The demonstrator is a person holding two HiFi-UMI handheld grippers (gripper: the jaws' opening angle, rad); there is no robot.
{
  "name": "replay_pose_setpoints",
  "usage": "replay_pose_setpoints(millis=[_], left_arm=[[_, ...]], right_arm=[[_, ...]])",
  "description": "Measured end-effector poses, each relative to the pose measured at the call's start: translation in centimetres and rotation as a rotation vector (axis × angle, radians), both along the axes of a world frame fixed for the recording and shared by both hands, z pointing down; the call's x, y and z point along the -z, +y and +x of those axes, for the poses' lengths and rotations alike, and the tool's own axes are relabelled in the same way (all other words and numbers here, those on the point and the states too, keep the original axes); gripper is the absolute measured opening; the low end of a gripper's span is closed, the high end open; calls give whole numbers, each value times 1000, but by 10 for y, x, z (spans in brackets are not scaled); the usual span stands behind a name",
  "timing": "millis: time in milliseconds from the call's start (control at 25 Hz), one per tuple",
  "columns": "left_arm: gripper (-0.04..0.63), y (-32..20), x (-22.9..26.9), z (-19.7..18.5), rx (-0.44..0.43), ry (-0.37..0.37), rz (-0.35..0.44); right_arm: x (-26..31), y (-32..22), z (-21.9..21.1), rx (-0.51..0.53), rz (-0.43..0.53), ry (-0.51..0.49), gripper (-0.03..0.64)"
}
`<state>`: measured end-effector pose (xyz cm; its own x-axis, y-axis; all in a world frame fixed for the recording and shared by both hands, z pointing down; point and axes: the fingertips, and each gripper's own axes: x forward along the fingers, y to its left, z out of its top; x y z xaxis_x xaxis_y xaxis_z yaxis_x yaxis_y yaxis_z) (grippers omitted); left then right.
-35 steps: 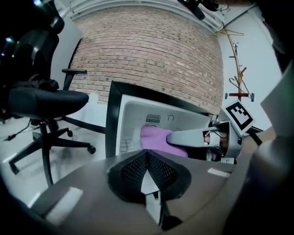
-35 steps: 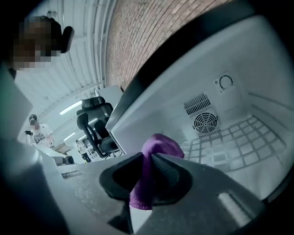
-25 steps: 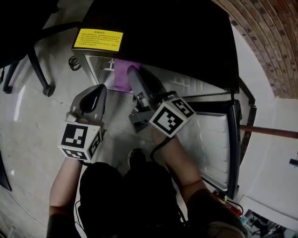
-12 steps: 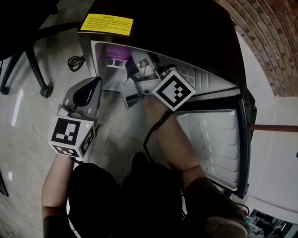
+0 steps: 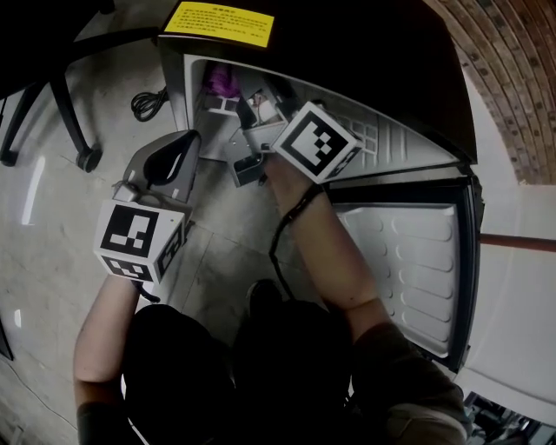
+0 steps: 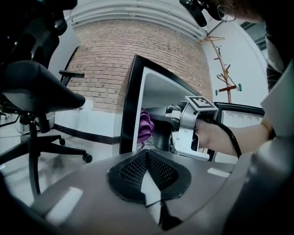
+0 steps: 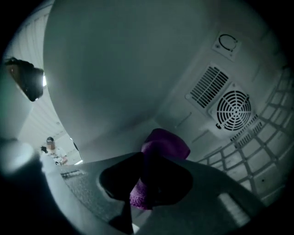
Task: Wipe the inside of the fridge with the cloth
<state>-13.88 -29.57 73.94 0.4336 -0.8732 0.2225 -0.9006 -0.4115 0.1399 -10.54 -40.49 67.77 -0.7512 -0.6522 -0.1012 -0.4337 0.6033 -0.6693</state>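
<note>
The small fridge [image 5: 391,143] stands open on the floor, its door [image 5: 408,261] swung out to the right. My right gripper [image 5: 248,97] reaches into the compartment, shut on the purple cloth [image 5: 221,83]. In the right gripper view the cloth [image 7: 161,146] bulges from the shut jaws [image 7: 142,176] against the pale inner wall [image 7: 119,73]. My left gripper [image 5: 167,165] is shut and empty, held outside the fridge over the floor. In the left gripper view its tips [image 6: 147,158] point at the fridge opening [image 6: 133,105], where the cloth [image 6: 146,127] hangs beside the right gripper [image 6: 186,131].
A fan vent [image 7: 235,110] and a wire shelf [image 7: 257,151] sit at the fridge's back. An office chair [image 5: 52,96] and a coiled cable [image 5: 148,104] lie left of the fridge. A yellow label [image 5: 224,22] marks its black top. A brick wall [image 5: 512,69] rises behind.
The right gripper has pushed deeper into the fridge with the purple cloth. The left gripper has stayed shut outside, drifting slightly toward the opening.
</note>
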Motion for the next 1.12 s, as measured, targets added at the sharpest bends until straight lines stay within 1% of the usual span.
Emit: replay_pose_setpoints(millis=[80, 240, 320, 400, 520, 600, 680, 720, 840, 960, 1120], left_arm=[[18, -1, -3, -2, 2, 0, -6], [18, -1, -9, -1, -6, -17, -9], [18, -1, -11, 0, -6, -15, -10], [18, -1, -10, 1, -6, -10, -9], [18, -2, -6, 3, -11, -9, -3], [18, -3, -2, 4, -16, -14, -1], [18, -4, 2, 8, -24, -18, 5], [18, -5, 5, 12, -30, -18, 7], [18, -8, 15, 25, -51, -4, 8], [18, -11, 20, 36, -73, 1, 10], [18, -15, 25, 56, -108, 12, 11]], right_arm=[[-16, -1, 0, -20, -30, 94, 51], [-48, 4, -2, -38, -70, 363, 51], [-59, 7, 0, -39, -98, 448, 51], [-60, 9, 7, -48, -112, 464, 51], [-43, 9, 15, -43, -65, 446, 51], [-40, 5, 16, -10, -50, 467, 51], [-50, 2, 19, 19, -96, 501, 51], [-55, 1, 24, 13, -117, 519, 51], [-62, 0, 53, -61, -138, 567, 51], [-65, -2, 90, -139, -176, 577, 51], [-67, -4, 153, -303, -229, 588, 51]])
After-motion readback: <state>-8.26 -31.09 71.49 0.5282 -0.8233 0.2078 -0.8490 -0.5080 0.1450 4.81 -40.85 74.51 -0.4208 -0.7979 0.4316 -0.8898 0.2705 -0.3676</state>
